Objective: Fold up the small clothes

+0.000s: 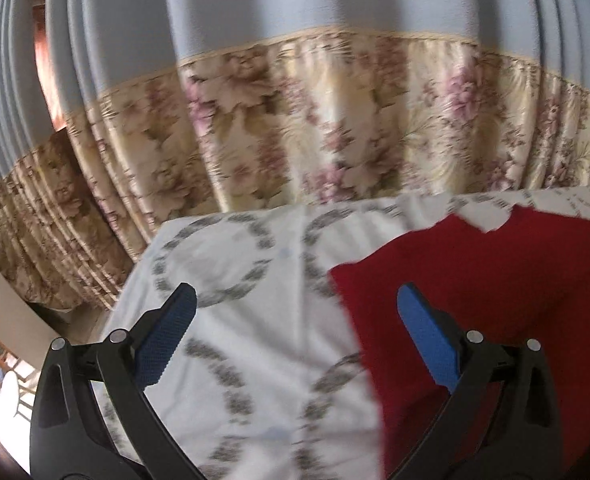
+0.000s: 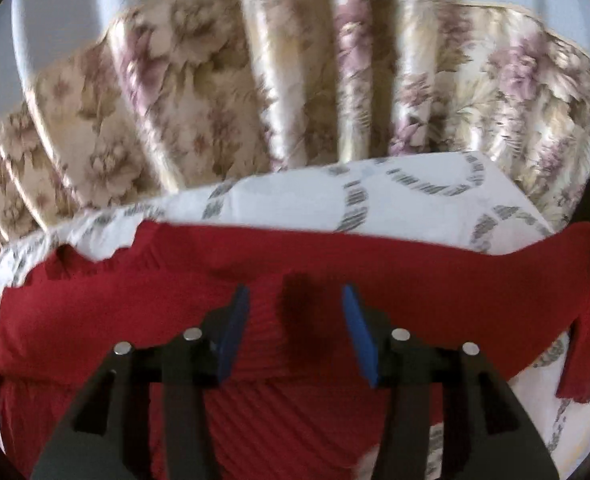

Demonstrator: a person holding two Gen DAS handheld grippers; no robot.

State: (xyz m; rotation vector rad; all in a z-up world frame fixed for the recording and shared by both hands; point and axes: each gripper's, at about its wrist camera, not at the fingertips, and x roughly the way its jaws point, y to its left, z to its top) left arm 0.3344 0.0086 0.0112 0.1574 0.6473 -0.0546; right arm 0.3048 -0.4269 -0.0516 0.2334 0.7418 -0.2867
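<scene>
My left gripper (image 1: 295, 316) gapes empty; my right gripper (image 2: 295, 320), half open, grasps nothing above the red garment (image 2: 435, 280) on the patterned surface (image 2: 415, 196).

A pleated curtain (image 1: 279, 80), pale blue above and floral below, hangs behind the ring-patterned white sheet (image 1: 235, 248).

From my left wrist view, the red garment (image 1: 475, 280) runs off the right and bottom edges. Motion blur smears the sheet (image 1: 255, 352) print. In my right wrist view, my gripper's black arms hide the garment's near part, and the curtain (image 2: 199, 92) florals blur.
</scene>
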